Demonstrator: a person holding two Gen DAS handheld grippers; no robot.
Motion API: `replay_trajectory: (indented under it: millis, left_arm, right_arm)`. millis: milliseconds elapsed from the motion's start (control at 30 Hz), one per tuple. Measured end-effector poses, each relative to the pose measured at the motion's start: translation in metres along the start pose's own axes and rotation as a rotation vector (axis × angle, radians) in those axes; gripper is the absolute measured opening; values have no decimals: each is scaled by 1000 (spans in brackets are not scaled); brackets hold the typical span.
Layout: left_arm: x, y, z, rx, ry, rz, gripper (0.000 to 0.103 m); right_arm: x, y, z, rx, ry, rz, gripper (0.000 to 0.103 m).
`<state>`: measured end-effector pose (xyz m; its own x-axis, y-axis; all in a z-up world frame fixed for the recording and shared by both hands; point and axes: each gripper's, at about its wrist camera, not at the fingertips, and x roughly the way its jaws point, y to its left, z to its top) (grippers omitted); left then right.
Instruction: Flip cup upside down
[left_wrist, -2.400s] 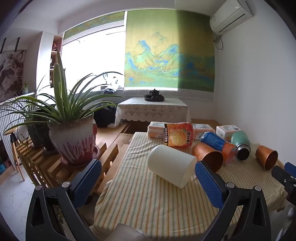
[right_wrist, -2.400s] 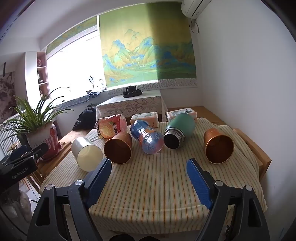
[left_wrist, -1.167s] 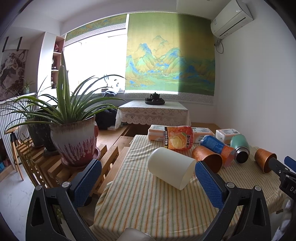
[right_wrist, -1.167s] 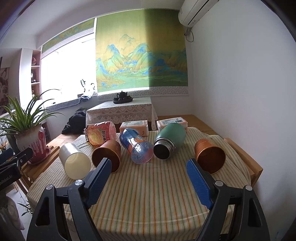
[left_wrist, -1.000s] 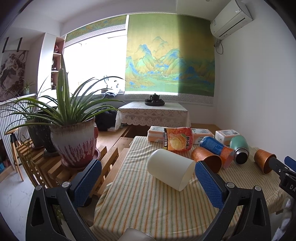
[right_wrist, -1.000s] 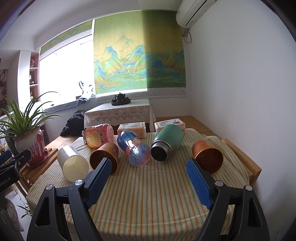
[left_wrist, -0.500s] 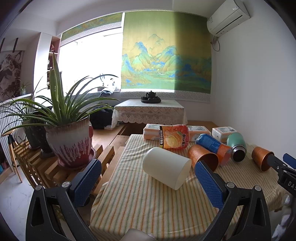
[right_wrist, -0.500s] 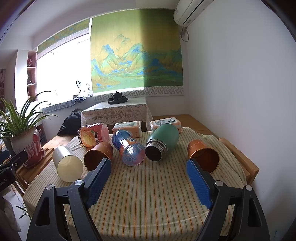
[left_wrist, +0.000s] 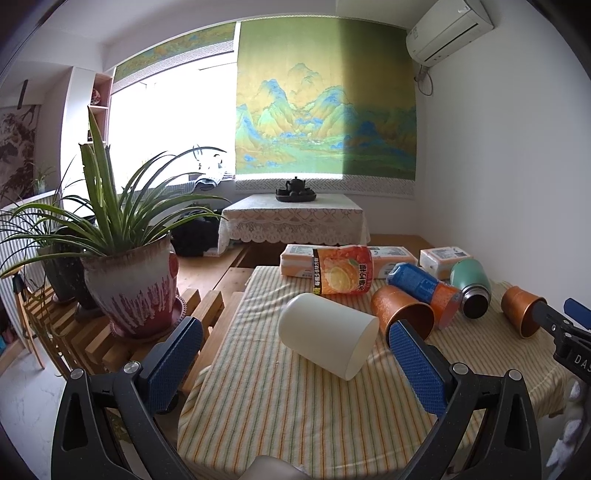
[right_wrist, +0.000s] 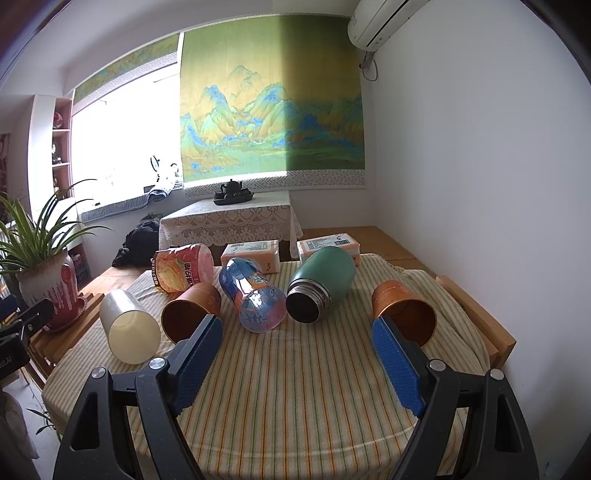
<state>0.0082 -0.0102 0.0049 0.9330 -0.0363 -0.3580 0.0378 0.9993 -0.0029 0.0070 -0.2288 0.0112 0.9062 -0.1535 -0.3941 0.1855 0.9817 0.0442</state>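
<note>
A white cup (left_wrist: 327, 339) lies on its side on the striped tablecloth (left_wrist: 295, 406), mouth toward me; it also shows in the right wrist view (right_wrist: 127, 326). Two copper cups lie on their sides: one in the middle (left_wrist: 400, 314) (right_wrist: 192, 308), one at the right (left_wrist: 521, 310) (right_wrist: 402, 308). My left gripper (left_wrist: 293, 365) is open and empty, just short of the white cup. My right gripper (right_wrist: 297, 360) is open and empty, above the cloth in front of the row of objects.
An orange snack bag (right_wrist: 183, 271), a blue-orange bottle (right_wrist: 253, 295) and a green flask (right_wrist: 321, 282) lie among the cups. Tissue packs (right_wrist: 251, 254) sit behind. A potted plant (left_wrist: 129, 280) stands on a slatted bench left of the table. A wall runs on the right.
Both grippers have drifted slightly, so the objects sit a little lower and to the left in the views. Both stay open. Nothing on the table moved.
</note>
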Motion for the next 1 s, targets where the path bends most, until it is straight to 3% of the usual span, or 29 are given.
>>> replay_trajectory:
  millis: [1000]
  left_arm:
    - [8,0,2,-2,2,-2,102]
  right_arm:
    - [15,-5,7,27,21,6,80]
